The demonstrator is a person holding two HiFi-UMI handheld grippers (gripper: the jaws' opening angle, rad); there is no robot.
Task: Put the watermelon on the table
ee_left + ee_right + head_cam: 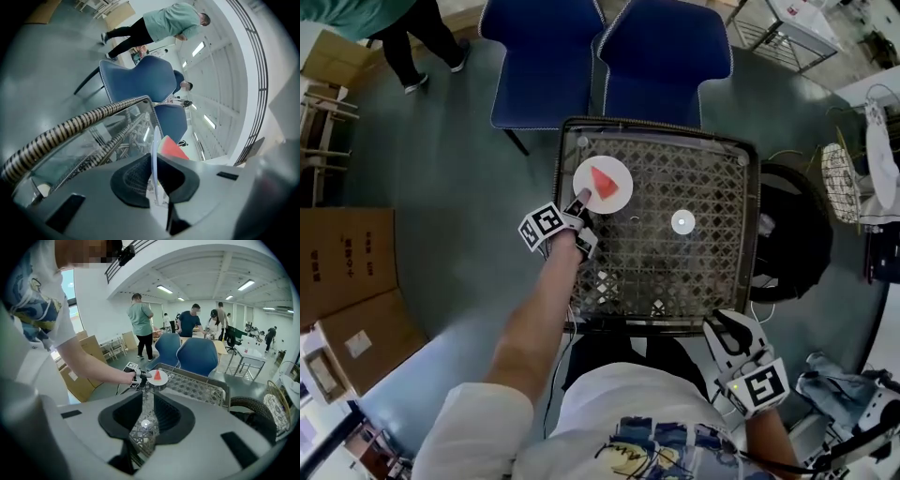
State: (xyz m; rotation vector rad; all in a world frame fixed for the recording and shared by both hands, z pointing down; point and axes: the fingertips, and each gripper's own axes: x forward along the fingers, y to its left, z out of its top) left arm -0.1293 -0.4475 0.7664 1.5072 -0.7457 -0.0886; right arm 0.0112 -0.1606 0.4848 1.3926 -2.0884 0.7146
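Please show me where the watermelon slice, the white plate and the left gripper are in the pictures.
watermelon slice (pixel 602 179): head view, the middle of its red flesh.
white plate (pixel 621 195): head view, the bare rim right of the slice.
left gripper (pixel 579 201): head view, the jaw tips closed on the plate's edge.

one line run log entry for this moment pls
left gripper: shut on plate rim | watermelon: slice on plate | plate: at table far-left corner, contact unclear | right gripper: open, empty
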